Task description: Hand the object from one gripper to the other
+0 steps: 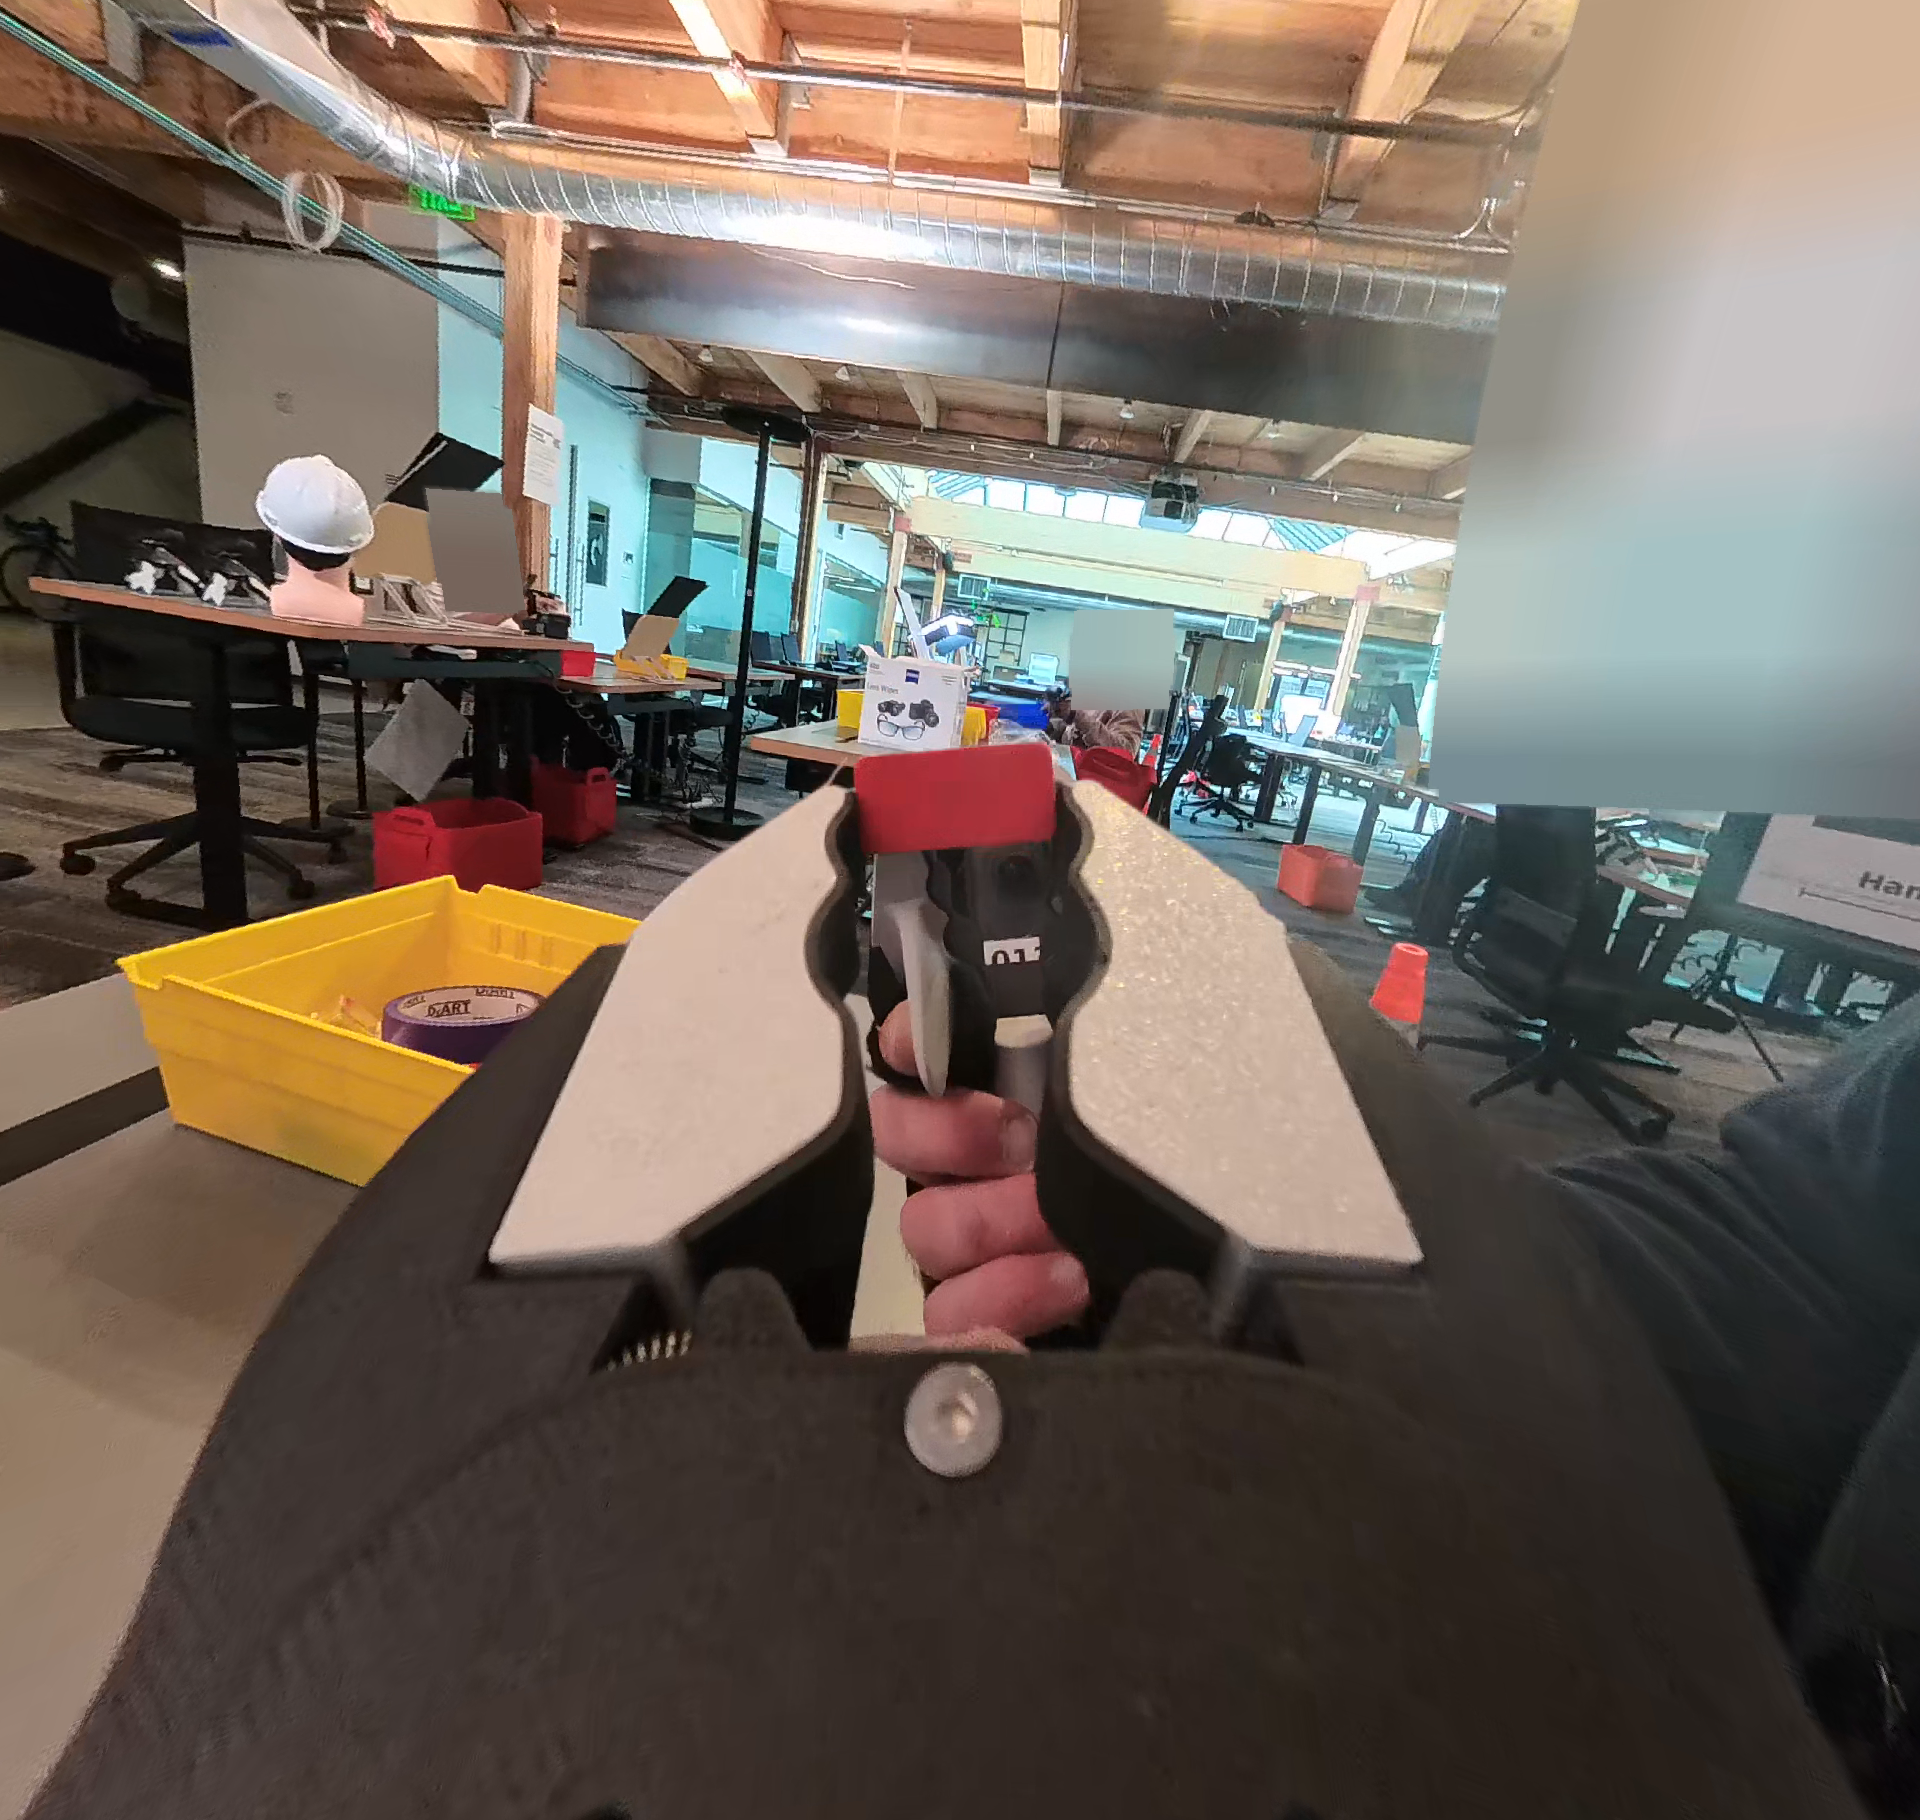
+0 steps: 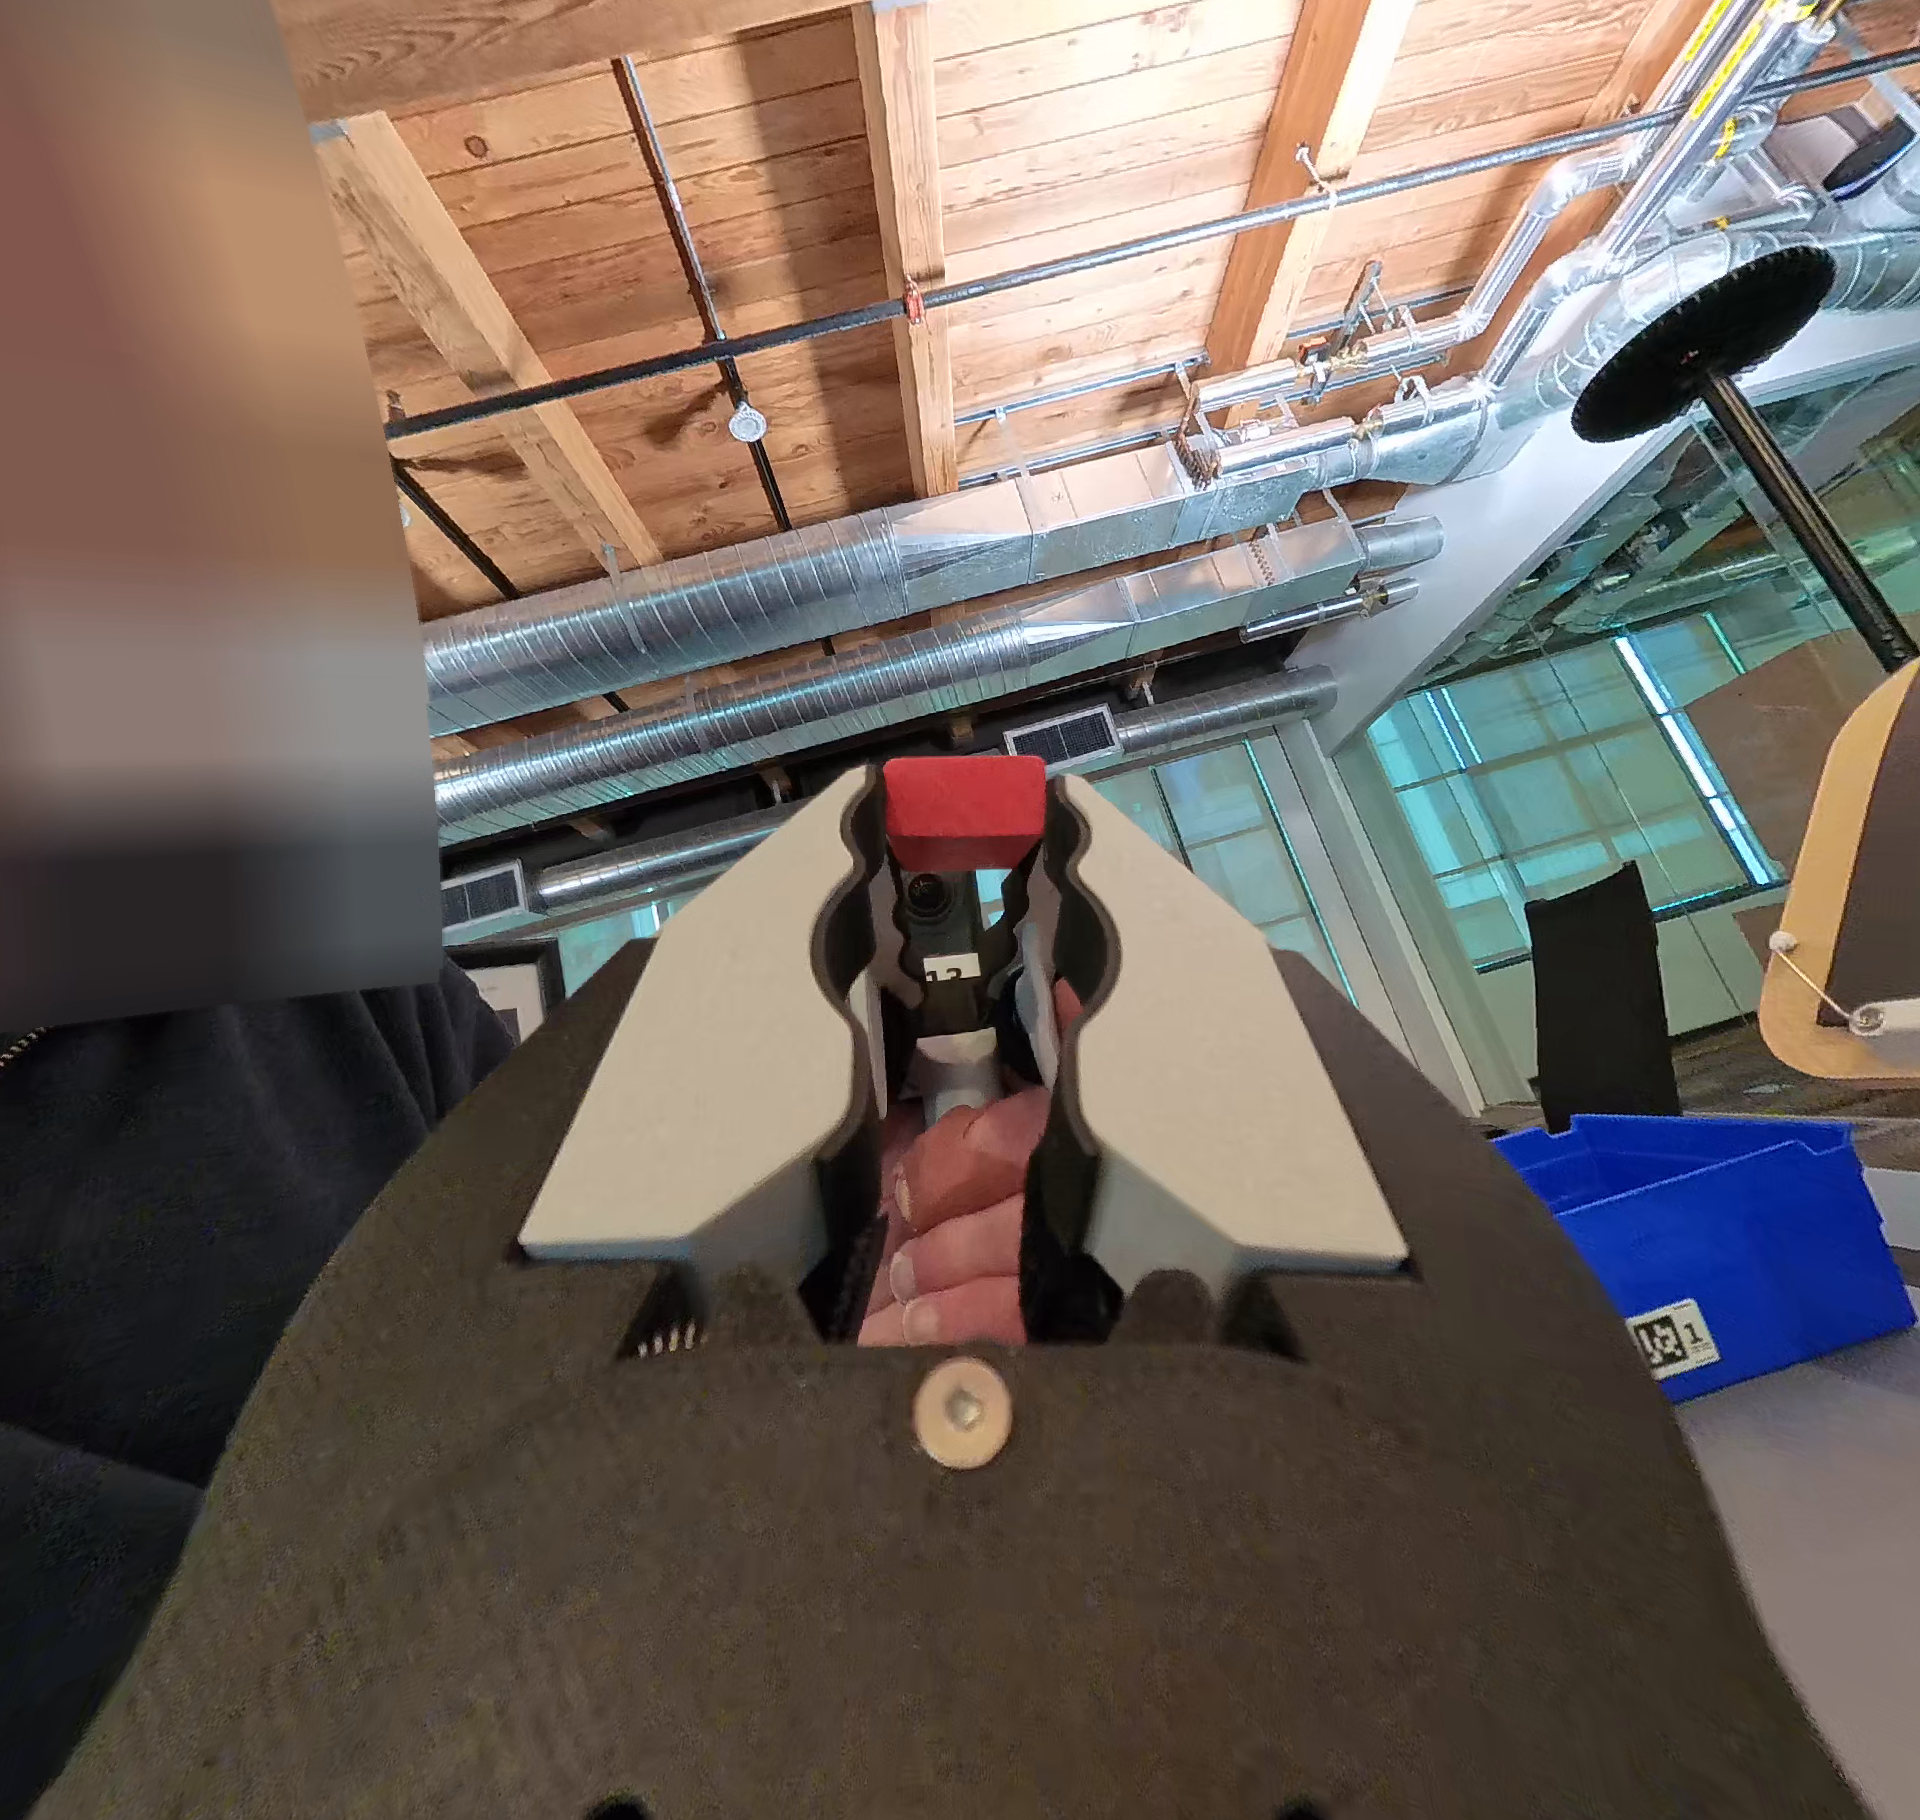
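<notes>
Plainly a double grip, seen from both ends. Left tool [image 1: 954,806]: narrowed to one block's width, pinches the red block [image 1: 954,796] at the very tips, dark inner pads pressed on its two side faces. Right tool [image 2: 964,820]: likewise drawn in, clamps the same block from the opposite end, tips tight against its sides. Holds the block in mid-air, between the two tools, clear of the table [image 1: 94,1251]. Points the right tool steeply up toward a plank-and-beam ceiling; keeps the left one nearly level, facing down a long workroom. Shows, through each gap, the opposing tool nose-on, with a bare hand [image 1: 977,1220] wrapped round its grip. Leaves open air above and beyond the block on both sides. Lower left of the left tool: a yellow bin [image 1: 260,1032] near the table edge, a purple tape roll [image 1: 457,1017] lying inside it. Lower right of the right tool: a blue bin [image 2: 1714,1251], well apart from the tips. Close on the inner side of both views: a dark fleecy sleeve [image 1: 1714,1303]. Block: matte red, box-shaped, corners softly rounded. Fingers: flat pale grey plates, faintly grainy, with wavy black inner edges, seated in a rough black printed body with one round screw head at its centre.
</notes>
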The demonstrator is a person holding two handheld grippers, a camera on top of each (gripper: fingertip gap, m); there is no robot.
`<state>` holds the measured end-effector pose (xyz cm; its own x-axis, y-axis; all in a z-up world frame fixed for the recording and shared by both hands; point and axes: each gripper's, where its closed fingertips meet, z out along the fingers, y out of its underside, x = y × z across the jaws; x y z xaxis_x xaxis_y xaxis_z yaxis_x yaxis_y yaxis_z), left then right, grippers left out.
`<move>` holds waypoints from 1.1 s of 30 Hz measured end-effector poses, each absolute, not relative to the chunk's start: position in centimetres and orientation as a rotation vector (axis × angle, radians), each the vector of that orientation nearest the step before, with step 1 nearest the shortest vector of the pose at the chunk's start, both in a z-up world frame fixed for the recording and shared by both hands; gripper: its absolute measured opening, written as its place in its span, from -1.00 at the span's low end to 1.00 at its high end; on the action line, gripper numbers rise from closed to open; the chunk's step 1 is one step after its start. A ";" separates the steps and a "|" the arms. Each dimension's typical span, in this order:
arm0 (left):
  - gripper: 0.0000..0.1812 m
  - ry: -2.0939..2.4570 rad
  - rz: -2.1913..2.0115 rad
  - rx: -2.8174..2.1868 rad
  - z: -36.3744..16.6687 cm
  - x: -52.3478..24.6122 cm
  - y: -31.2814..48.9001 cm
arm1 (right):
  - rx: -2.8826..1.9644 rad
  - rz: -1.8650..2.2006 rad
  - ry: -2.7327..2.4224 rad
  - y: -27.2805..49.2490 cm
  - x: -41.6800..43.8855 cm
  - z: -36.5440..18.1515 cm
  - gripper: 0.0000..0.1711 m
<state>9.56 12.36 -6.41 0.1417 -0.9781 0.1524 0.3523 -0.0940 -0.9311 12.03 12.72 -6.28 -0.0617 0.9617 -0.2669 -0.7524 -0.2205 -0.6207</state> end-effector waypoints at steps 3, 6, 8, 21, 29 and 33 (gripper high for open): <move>-0.62 0.744 -1.346 -1.093 -6.2 9.4 12.3 | -0.758 1.648 -0.379 12.6 11.8 -6.5 -0.67; -0.63 0.754 -1.343 -1.090 -6.1 9.3 12.2 | -0.775 1.636 -0.407 12.4 11.6 -6.6 -0.67; -0.63 0.784 -1.332 -1.091 -6.1 9.2 12.1 | -0.803 1.612 -0.439 12.5 11.5 -6.7 -0.67; -0.63 1.459 -1.001 -1.288 -10.0 9.5 11.9 | -1.218 0.758 -1.263 11.5 9.4 -9.8 -0.20; -0.63 1.787 -1.129 -1.408 -11.4 8.7 10.9 | -1.030 0.253 -1.712 10.5 7.8 -12.5 -0.12; -0.63 1.929 -1.248 -1.412 -11.7 7.7 10.2 | -0.903 0.020 -1.806 10.6 7.3 -13.1 -0.08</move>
